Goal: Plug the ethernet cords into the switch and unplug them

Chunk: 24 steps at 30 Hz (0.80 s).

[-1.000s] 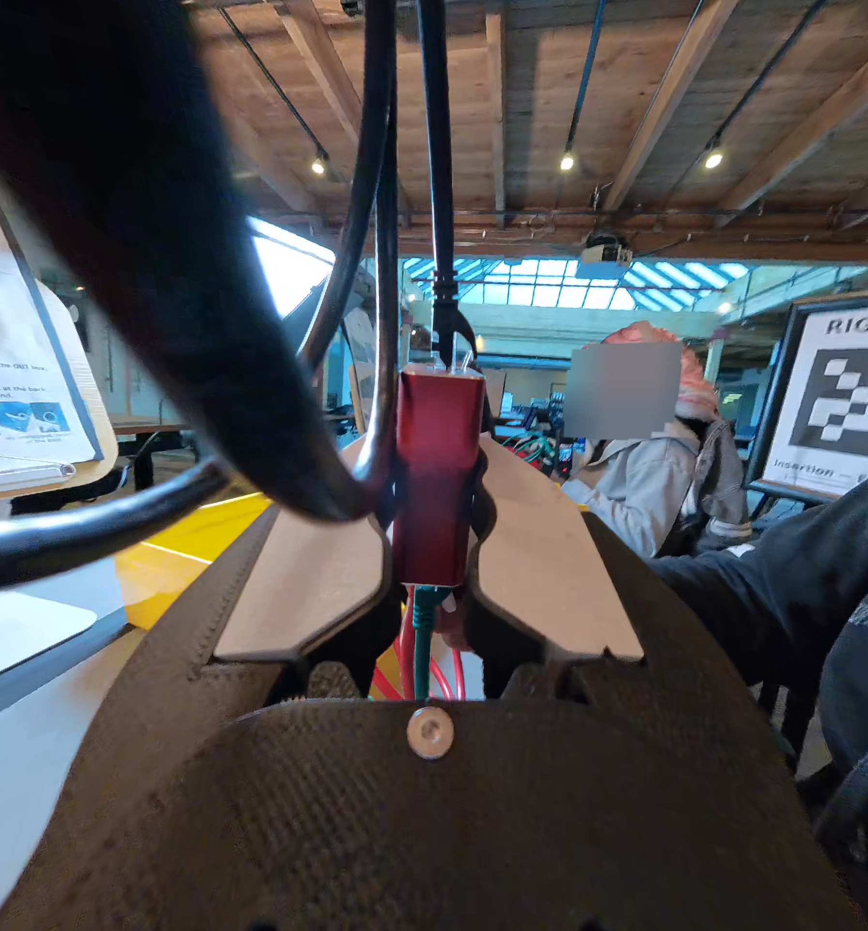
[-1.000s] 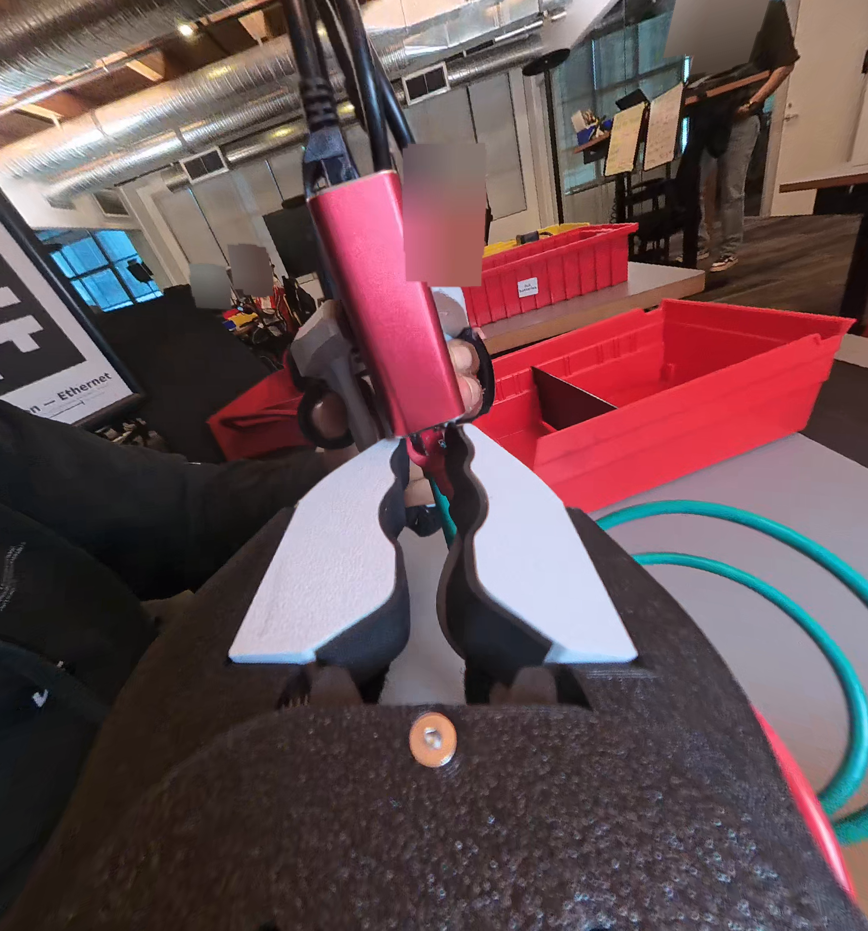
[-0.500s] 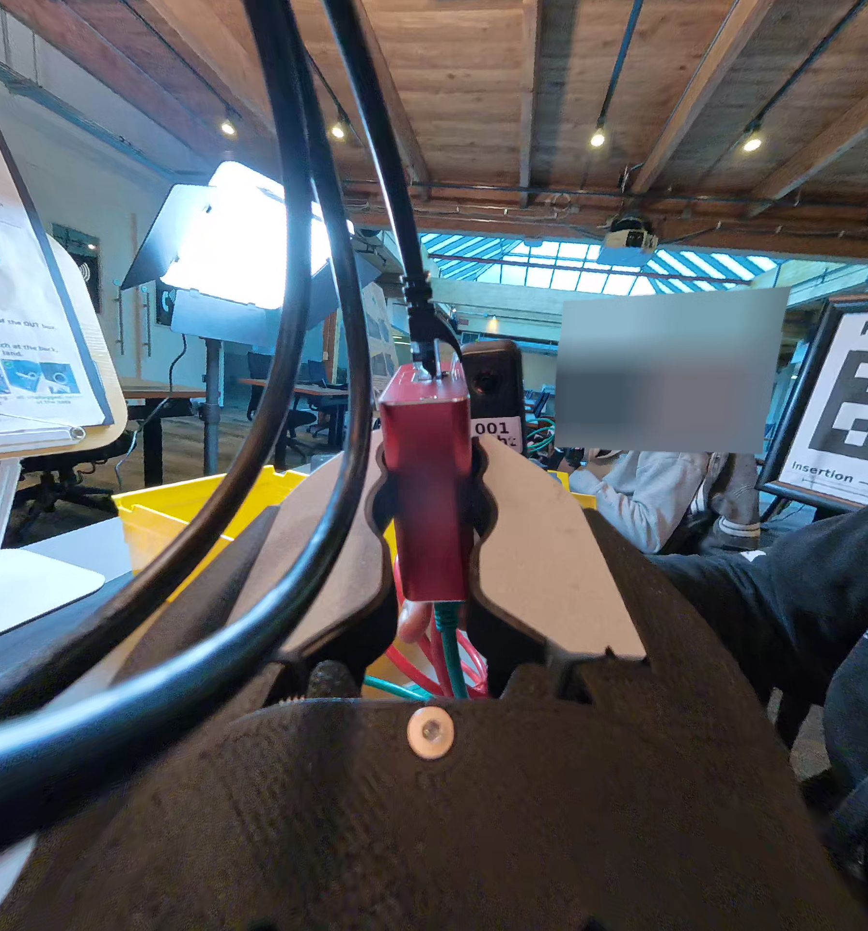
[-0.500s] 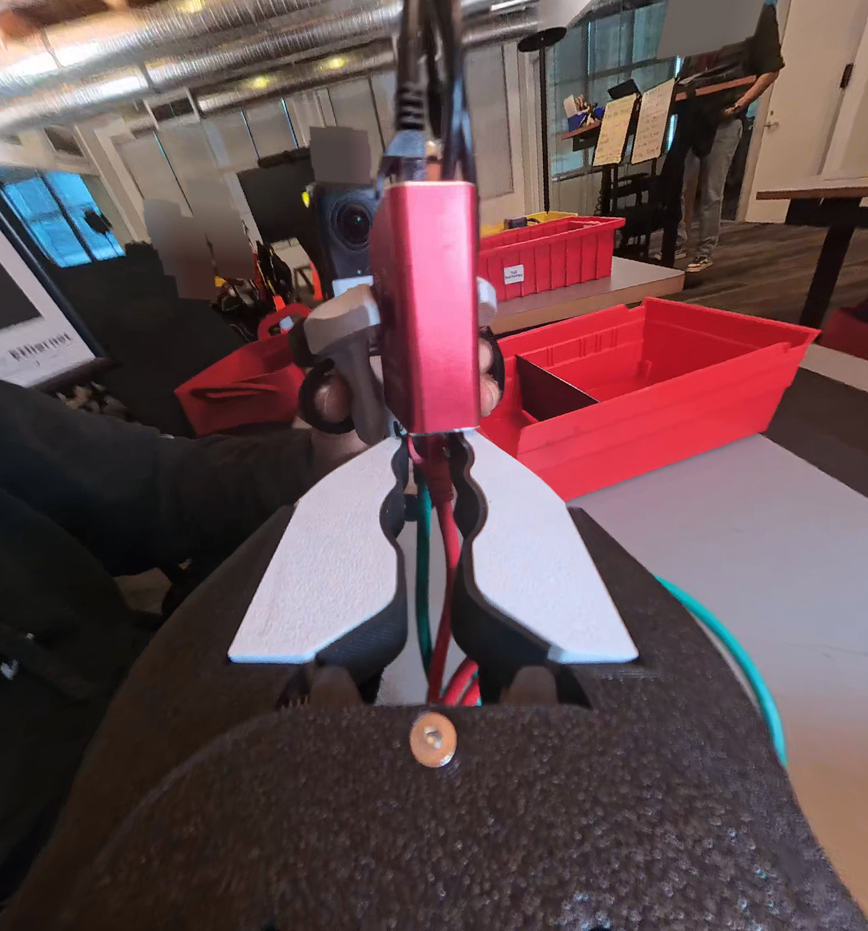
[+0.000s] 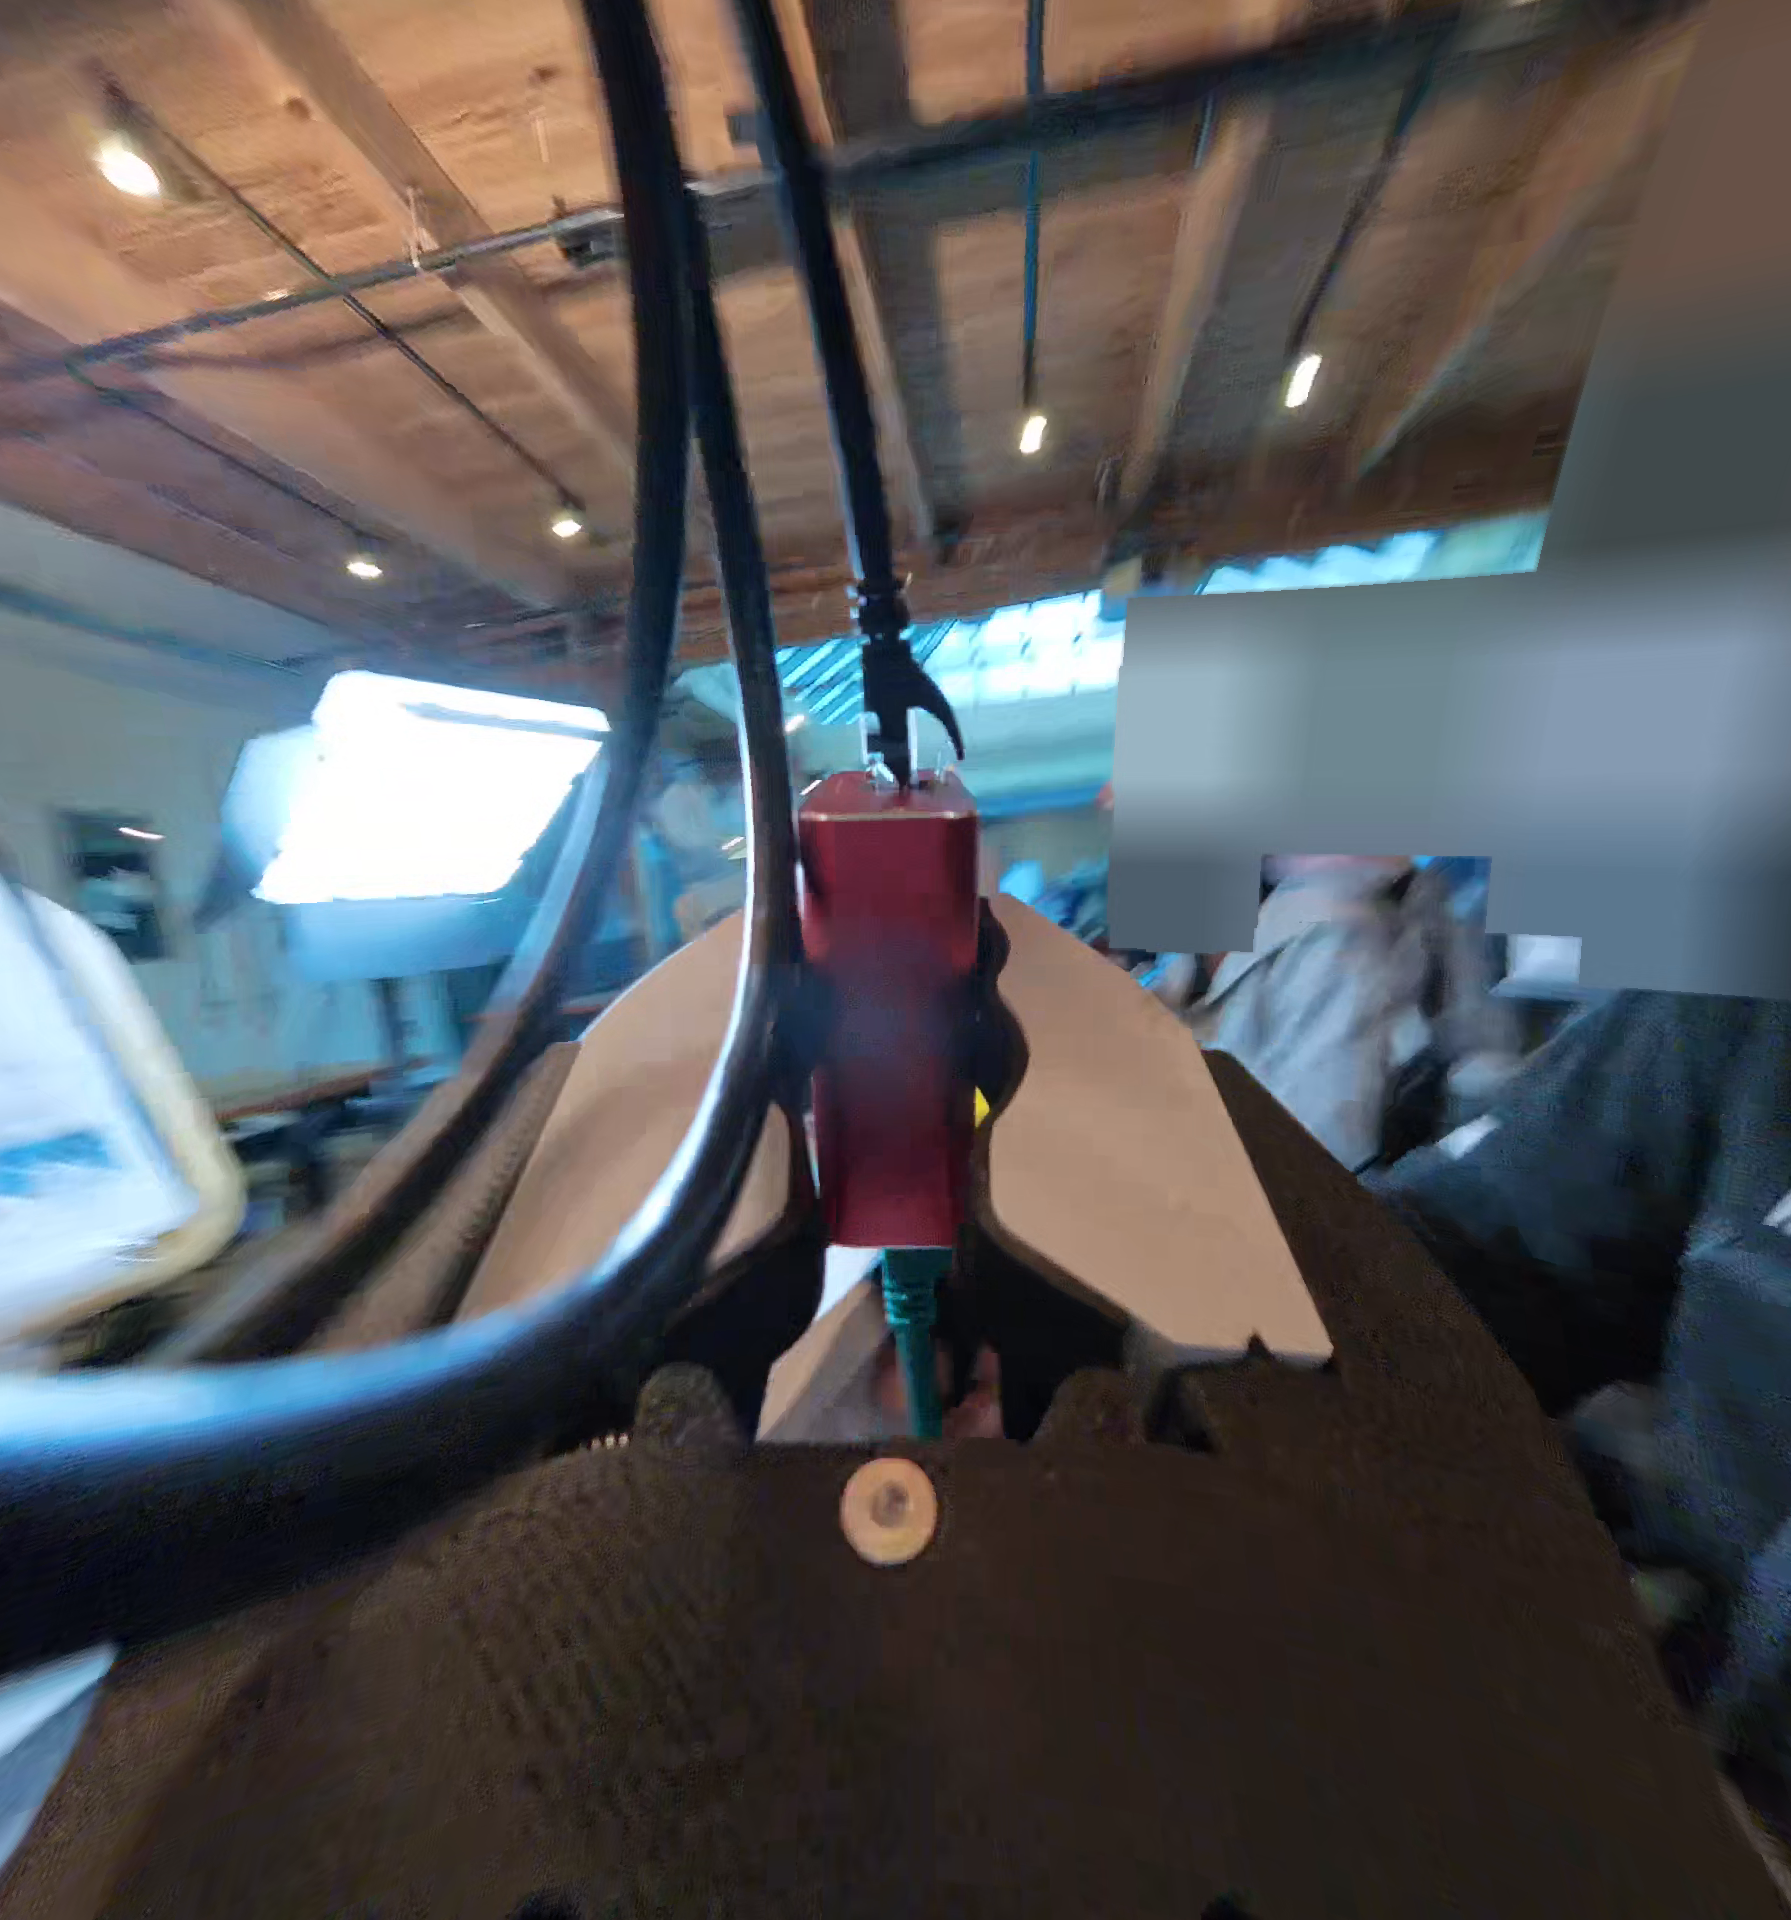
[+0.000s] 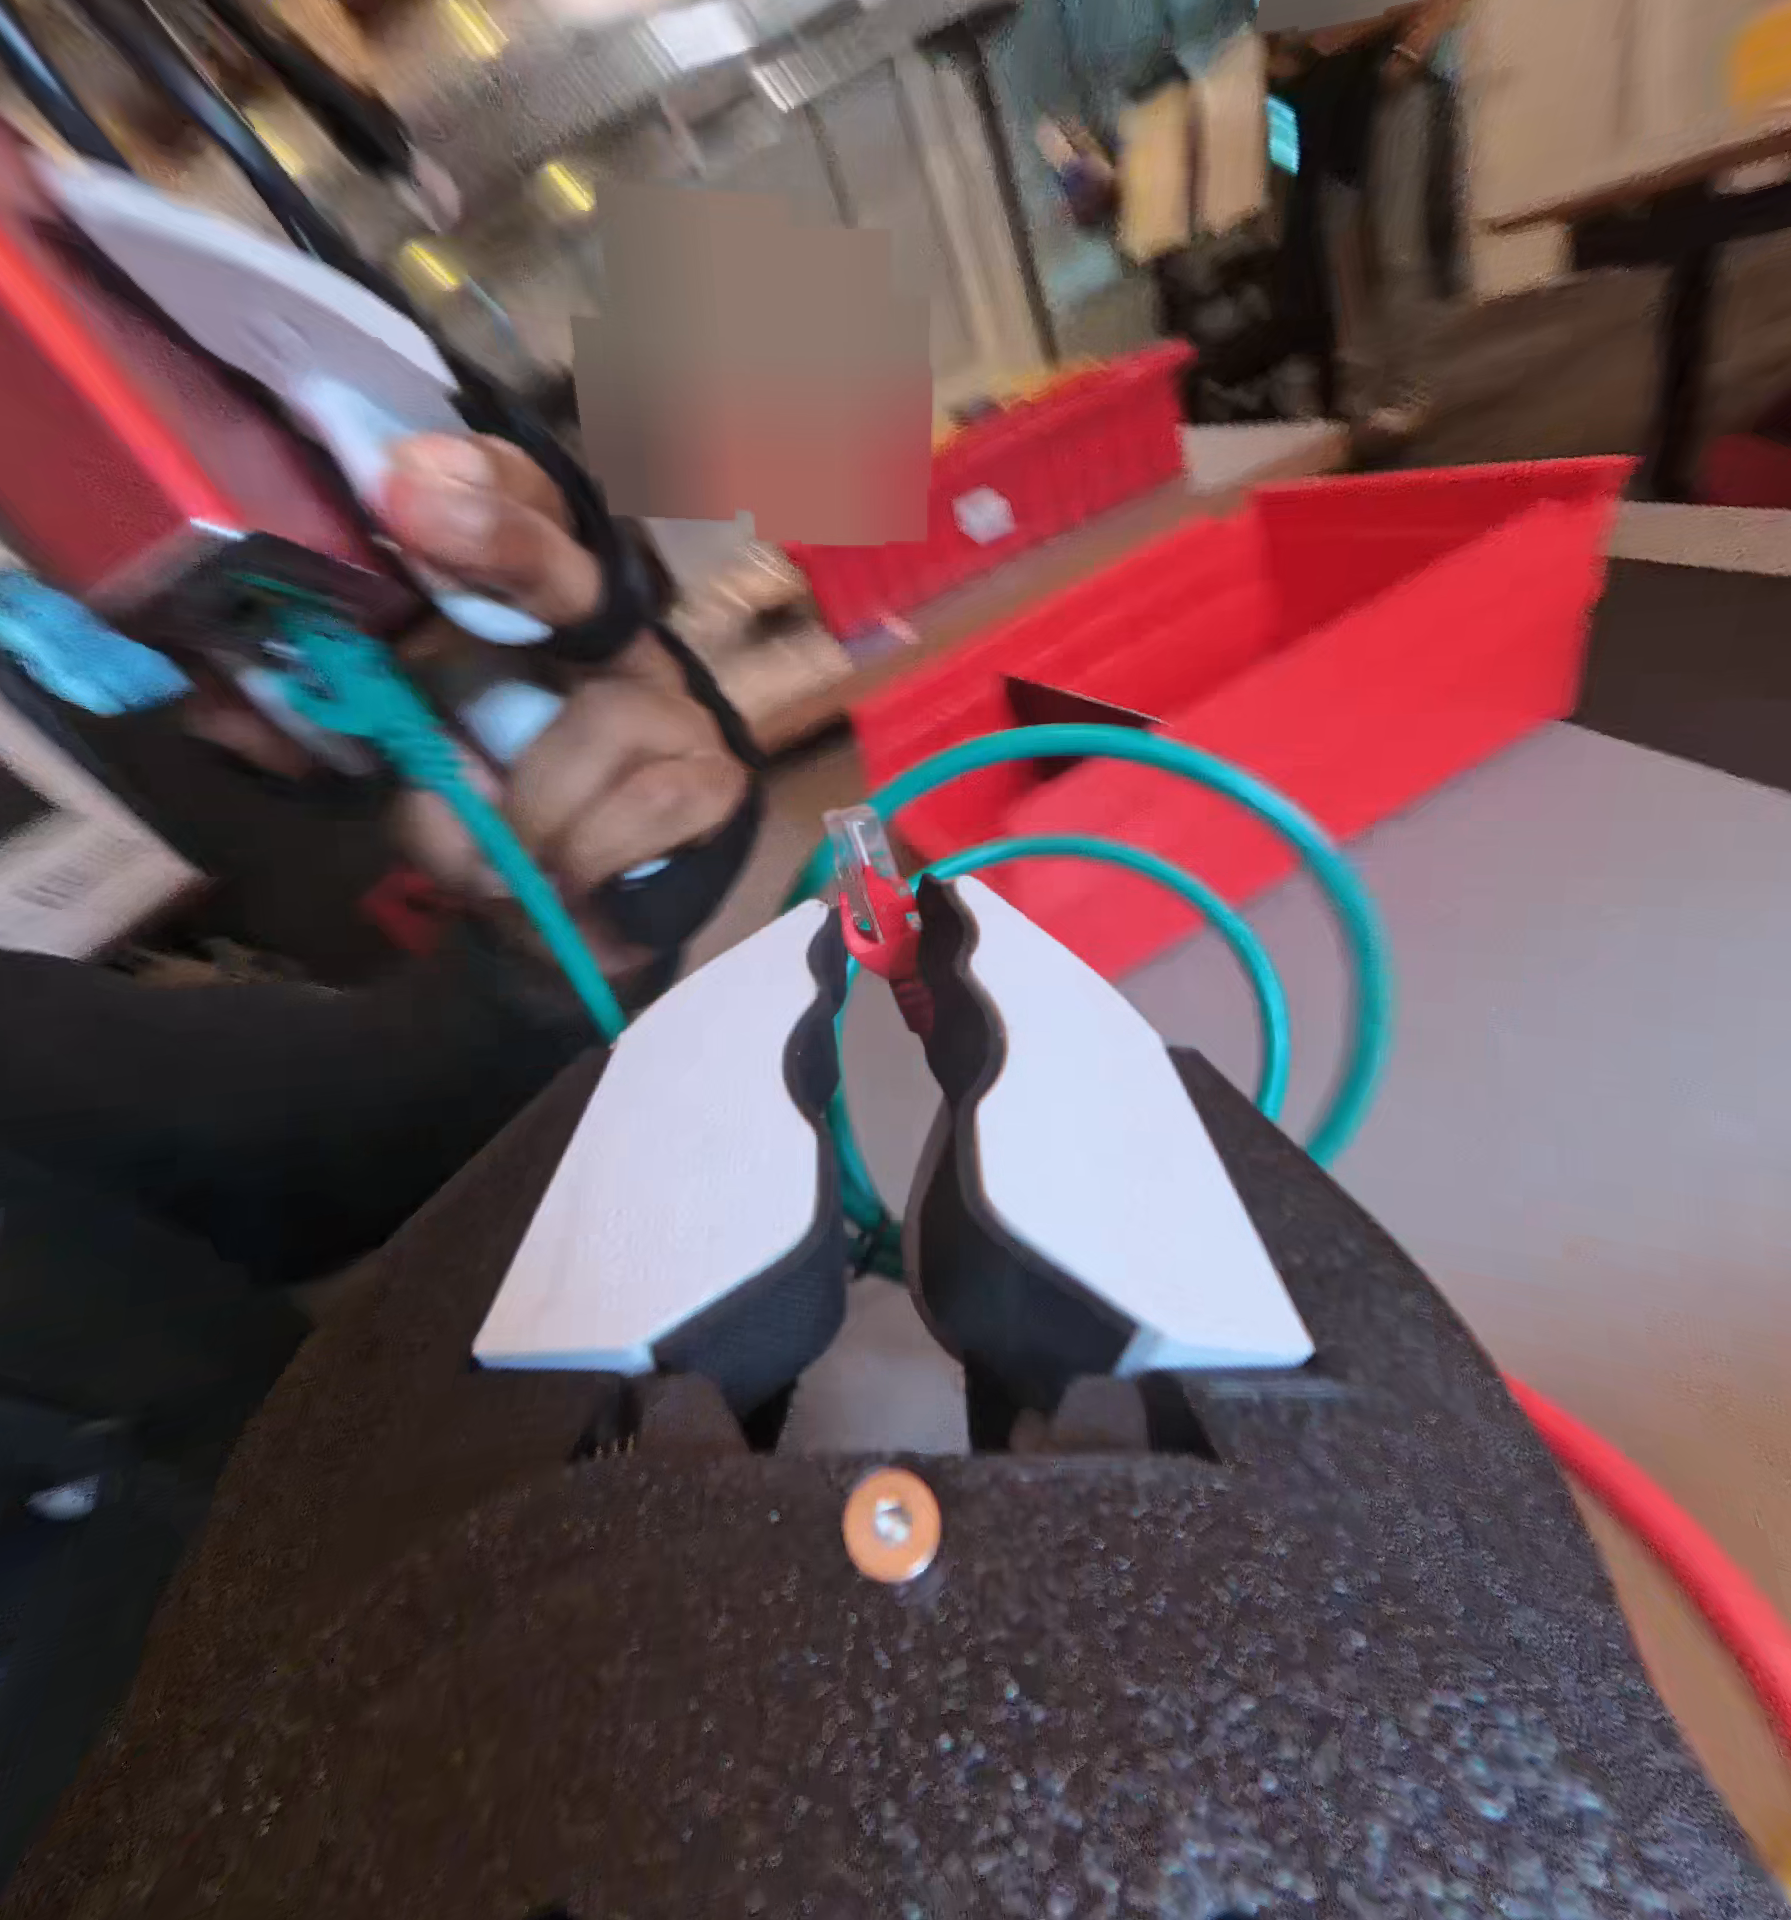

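My left gripper [image 5: 891,935] is shut on the red switch [image 5: 889,1008] and holds it upright in the air. Black cords [image 5: 725,520] rise from its top end, and a green ethernet cord [image 5: 912,1320] is plugged into its bottom end. In the right wrist view the switch [image 6: 60,416] is at the upper left, tilted, with the green cord [image 6: 423,748] hanging from it and looping on the table. My right gripper [image 6: 875,894] is shut on the red ethernet cord's plug [image 6: 875,909]. Its clear tip sticks out, apart from the switch.
A red bin [image 6: 1338,623] stands on the grey table [image 6: 1545,1039] ahead right. The red cord [image 6: 1701,1579] trails past my right gripper's right side. A person's hand [image 6: 600,686] holds the left gripper. A lamp [image 5: 403,790] and a paper stand [image 5: 39,1143] are at left.
The red plug has come out of the switch, held in my right gripper. The switch has swung up and to the left. Only the green cord stays plugged below.
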Each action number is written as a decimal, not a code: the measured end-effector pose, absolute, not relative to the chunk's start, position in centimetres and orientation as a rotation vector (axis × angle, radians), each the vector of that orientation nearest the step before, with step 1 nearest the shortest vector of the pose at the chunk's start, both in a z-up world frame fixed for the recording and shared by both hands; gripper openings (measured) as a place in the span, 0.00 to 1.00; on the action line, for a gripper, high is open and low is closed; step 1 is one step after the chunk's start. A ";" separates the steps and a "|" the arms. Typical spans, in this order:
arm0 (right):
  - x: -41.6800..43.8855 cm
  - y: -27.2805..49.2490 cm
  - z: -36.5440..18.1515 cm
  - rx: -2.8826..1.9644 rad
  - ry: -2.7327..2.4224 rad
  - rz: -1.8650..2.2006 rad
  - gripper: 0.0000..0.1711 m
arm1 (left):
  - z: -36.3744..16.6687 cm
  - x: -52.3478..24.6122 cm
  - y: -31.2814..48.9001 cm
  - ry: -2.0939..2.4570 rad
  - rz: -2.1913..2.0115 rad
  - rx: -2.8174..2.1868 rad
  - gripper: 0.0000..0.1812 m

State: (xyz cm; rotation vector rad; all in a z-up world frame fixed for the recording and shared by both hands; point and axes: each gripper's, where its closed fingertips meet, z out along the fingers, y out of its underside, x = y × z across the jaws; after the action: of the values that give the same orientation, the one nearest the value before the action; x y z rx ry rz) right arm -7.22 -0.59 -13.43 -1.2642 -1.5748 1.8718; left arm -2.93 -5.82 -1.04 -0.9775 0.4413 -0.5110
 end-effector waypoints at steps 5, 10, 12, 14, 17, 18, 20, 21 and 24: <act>-3.8 -1.5 -6.8 -1.031 -1.612 1.734 0.08 | -2.5 -8.8 -4.5 0.256 -0.388 -1.123 0.15; -1.1 2.5 -2.0 -1.026 -1.591 1.610 0.08 | -6.1 -10.7 -3.6 0.185 -0.350 -1.259 0.15; -1.2 5.3 -1.1 -1.083 -1.574 1.468 0.08 | -7.7 -10.8 -3.1 0.154 -0.395 -1.288 0.15; -1.6 8.9 -0.9 -1.166 -1.557 1.312 0.08 | -8.6 -10.8 -2.8 0.140 -0.416 -1.314 0.15; -2.6 15.2 -2.3 -1.320 -1.496 1.125 0.08 | -8.8 -10.3 -2.6 0.156 -0.407 -1.322 0.15; -3.1 17.1 -3.5 -1.376 -1.480 1.089 0.08 | -8.8 -10.1 -2.6 0.165 -0.407 -1.322 0.15; -4.1 20.8 -7.3 -1.490 -1.471 0.963 0.08 | -8.8 -9.7 -2.5 0.178 -0.408 -1.318 0.15; -4.5 22.3 -9.6 -1.530 -1.479 0.876 0.08 | -8.9 -9.6 -2.5 0.182 -0.405 -1.318 0.15; -5.1 25.4 -15.7 -1.569 -1.492 0.603 0.08 | -9.2 -9.3 -2.3 0.190 -0.398 -1.328 0.15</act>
State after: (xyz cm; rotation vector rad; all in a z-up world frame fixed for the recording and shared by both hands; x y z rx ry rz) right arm -5.06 25.35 -15.73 -1.5688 -1.4918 0.6031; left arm -9.32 -2.31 -9.22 -1.3281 0.1899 -0.3982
